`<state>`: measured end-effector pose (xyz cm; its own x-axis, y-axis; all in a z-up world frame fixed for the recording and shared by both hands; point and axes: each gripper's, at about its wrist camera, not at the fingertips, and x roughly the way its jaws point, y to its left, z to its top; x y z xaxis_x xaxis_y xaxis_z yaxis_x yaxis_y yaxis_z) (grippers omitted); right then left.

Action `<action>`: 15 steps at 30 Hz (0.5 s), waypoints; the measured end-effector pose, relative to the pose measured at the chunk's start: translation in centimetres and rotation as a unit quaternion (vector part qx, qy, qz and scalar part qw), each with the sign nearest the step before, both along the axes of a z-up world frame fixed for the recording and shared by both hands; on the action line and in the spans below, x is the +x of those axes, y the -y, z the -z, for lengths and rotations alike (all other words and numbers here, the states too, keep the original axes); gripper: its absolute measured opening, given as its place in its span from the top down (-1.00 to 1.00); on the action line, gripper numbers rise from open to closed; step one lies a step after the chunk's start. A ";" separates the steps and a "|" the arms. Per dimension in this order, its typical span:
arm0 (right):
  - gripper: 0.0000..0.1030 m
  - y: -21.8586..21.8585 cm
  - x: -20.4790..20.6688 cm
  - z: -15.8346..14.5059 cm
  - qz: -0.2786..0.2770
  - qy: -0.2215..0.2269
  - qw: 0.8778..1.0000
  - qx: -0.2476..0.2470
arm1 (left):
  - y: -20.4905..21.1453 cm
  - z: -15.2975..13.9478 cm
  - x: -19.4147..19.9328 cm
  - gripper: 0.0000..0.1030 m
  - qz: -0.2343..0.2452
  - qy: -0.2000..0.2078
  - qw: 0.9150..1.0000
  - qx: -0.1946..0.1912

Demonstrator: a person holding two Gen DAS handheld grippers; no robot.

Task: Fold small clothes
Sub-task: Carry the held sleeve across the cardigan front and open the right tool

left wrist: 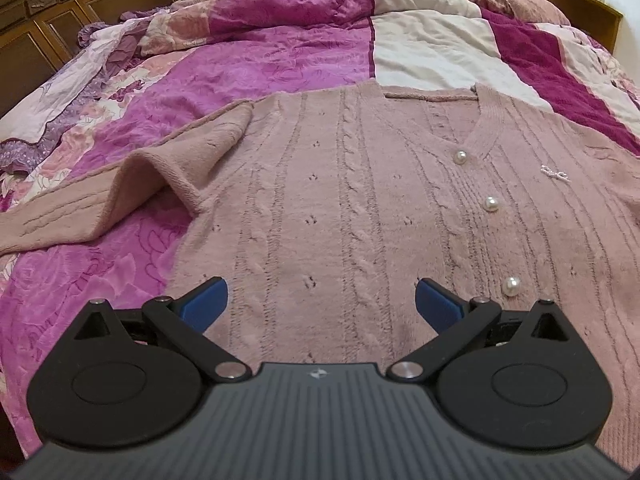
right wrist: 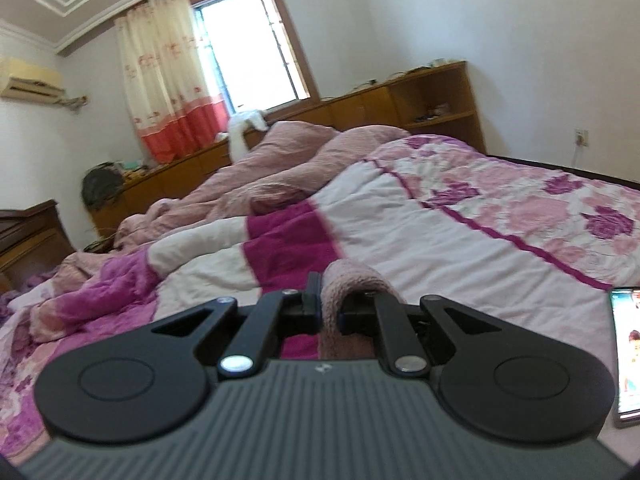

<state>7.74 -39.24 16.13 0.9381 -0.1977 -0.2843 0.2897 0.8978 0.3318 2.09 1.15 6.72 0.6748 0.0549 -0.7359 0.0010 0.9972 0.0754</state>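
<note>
A dusty pink cable-knit cardigan [left wrist: 340, 184] with pearl buttons [left wrist: 491, 203] lies spread face up on the bed. Its left sleeve [left wrist: 120, 196] is bent and rumpled on the purple quilt. My left gripper [left wrist: 321, 300] hovers over the cardigan's lower front, open, its blue pads wide apart with nothing between them. In the right wrist view my right gripper [right wrist: 329, 300] is shut on a fold of the same pink knit [right wrist: 348, 280], lifted above the bed and pointing nearly level toward the pillows.
The bed carries a purple, magenta and white patchwork quilt [left wrist: 280, 68] and a heaped pink duvet [right wrist: 280, 160] near the headboard. A phone [right wrist: 626, 356] with a lit screen lies at the right. A dark wooden wardrobe [left wrist: 48, 20] stands to the left, wooden shelves [right wrist: 432, 100] behind.
</note>
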 end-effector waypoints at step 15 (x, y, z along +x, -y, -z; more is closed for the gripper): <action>0.80 -12.9 4.9 -1.6 -0.108 0.024 0.994 0.001 | -4.1 -3.1 -1.6 -1.00 -0.025 0.019 0.999 -0.008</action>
<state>12.66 -26.34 17.72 0.9711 0.0106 -0.2383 0.0736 0.9370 0.3416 0.54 5.25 9.79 0.6986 0.0775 -0.7113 -0.0512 0.9970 0.0584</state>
